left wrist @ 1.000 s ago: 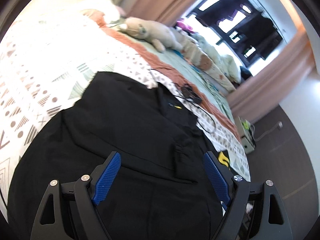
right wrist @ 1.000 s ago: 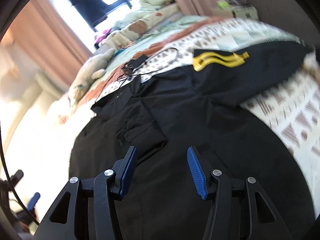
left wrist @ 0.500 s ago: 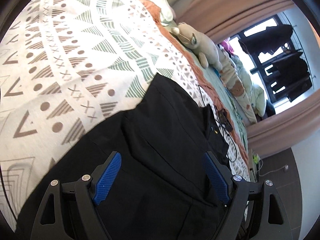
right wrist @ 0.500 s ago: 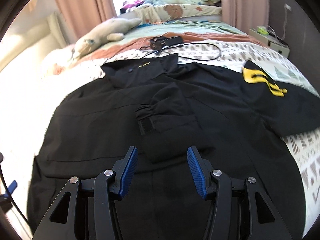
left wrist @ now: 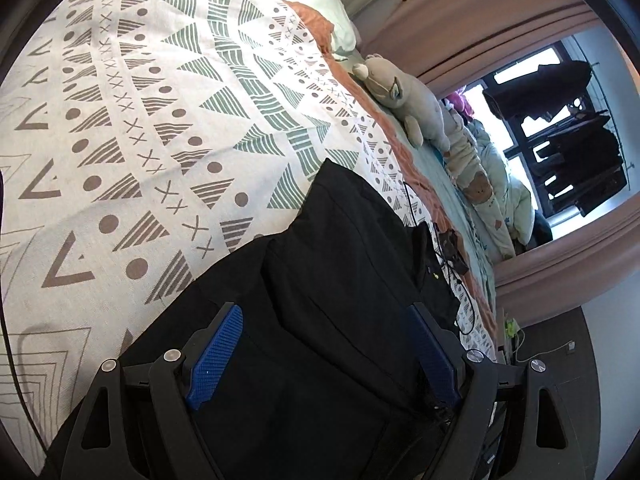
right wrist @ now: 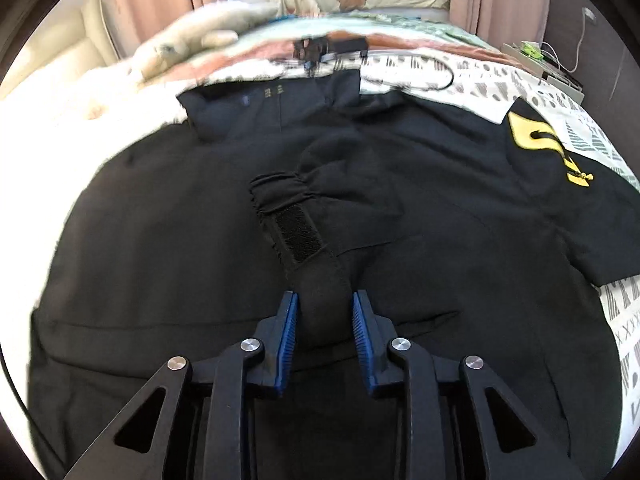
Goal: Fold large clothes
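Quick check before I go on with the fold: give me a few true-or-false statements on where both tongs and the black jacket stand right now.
1. The right tongs have closed on the black jacket's sleeve cuff. True.
2. The left tongs are shut on fabric. False: they hang open above the black jacket, gripping nothing.
3. The yellow logo sits on the sleeve spread out to the right. True.
4. The jacket lies on a bare wooden floor. False: it lies on a white patterned bedspread.
5. A beige plush toy lies on the bed. True.
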The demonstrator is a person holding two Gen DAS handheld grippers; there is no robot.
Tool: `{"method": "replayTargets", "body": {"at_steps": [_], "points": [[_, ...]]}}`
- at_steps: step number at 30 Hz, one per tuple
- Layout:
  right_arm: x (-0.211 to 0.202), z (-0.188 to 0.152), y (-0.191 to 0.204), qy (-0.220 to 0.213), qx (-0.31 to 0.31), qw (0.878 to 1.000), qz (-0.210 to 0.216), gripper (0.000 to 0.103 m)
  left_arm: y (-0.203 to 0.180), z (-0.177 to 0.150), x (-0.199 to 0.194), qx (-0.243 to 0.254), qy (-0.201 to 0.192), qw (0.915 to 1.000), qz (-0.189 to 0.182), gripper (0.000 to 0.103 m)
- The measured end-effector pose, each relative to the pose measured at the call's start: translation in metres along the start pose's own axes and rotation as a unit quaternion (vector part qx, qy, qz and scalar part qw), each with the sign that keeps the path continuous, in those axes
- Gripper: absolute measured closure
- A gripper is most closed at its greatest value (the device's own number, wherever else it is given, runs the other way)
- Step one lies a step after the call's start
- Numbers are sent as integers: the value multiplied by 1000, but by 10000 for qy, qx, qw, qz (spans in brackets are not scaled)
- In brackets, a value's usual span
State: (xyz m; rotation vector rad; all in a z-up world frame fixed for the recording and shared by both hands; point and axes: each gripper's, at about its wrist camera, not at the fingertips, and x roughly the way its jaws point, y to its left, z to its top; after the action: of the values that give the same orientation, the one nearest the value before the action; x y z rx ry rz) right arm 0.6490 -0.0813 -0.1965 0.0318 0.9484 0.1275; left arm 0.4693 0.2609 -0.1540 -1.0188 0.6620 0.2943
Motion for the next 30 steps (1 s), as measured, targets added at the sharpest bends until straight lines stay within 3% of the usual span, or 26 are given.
{"method": "replayTargets", "body": {"at_steps": [6, 8, 10, 15, 22, 30], "points": [[-45, 10, -52, -533, 490, 9973, 101, 75, -7, -2, -9, 337, -60, 9994, 20, 19], [-50, 13, -73, -645, 668, 9952, -321, 74, -8, -2, -10, 453, -22, 9989, 89, 19], [-53, 13, -95, -677, 785, 9920, -720, 66, -10, -1, -13, 578, -52, 9982, 160, 19], [-55, 4, -150, -610, 1510, 9856, -453, 63, -15, -1, -17, 815, -212, 9958, 347, 19], [-57, -4, -198, -656, 2008, 9766, -407, 63, -29, -13, -6, 1121, -71, 9932, 312, 19], [-45, -16, -257, -696, 2601, 9605, -708, 63, -42, -25, 6, 1372, 11, 9894, 472, 19]]}}
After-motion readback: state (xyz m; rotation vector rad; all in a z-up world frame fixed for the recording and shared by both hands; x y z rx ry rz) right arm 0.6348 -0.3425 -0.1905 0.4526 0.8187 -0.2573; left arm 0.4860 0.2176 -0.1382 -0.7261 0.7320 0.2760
